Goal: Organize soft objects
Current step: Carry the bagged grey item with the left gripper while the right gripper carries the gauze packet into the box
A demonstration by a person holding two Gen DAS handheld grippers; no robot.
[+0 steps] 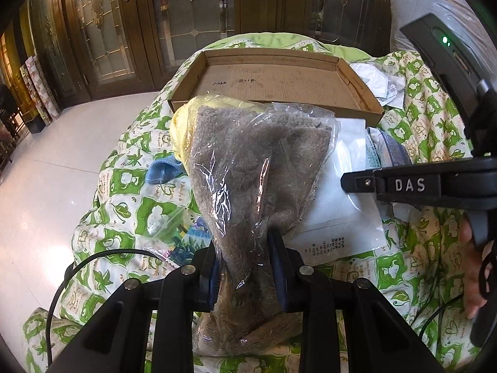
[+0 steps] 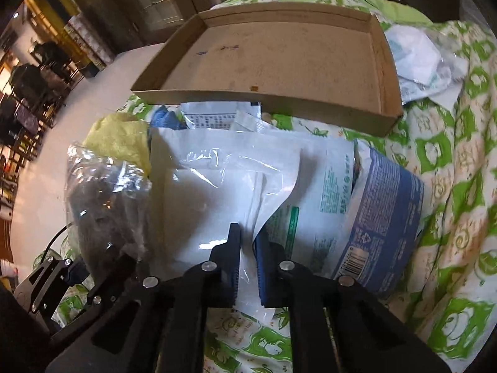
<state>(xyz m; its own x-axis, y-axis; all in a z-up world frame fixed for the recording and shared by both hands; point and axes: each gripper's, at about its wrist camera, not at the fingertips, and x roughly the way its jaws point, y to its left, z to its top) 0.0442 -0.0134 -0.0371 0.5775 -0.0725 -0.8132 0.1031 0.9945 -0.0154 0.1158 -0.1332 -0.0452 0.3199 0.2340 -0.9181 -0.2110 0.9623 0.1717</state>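
left wrist: left gripper [image 1: 245,267] pinches one bagged brown fuzzy cloth [image 1: 257,168], held over quilt [image 1: 124,183], one cardboard tray [image 1: 279,84] behind | right wrist: right gripper [image 2: 247,267] fingers squeeze one white pouch [image 2: 217,192] edge, near tray's front edge

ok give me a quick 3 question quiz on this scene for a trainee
1. True or false: the cardboard tray already holds a soft item.
2. What is the left gripper clamped on?
3. The right gripper pinches: A) yellow cloth B) white plastic pouch C) blue-labelled pack

Key
1. False, its floor shows bare.
2. The bagged grey towel.
3. B, at the pouch's near edge.
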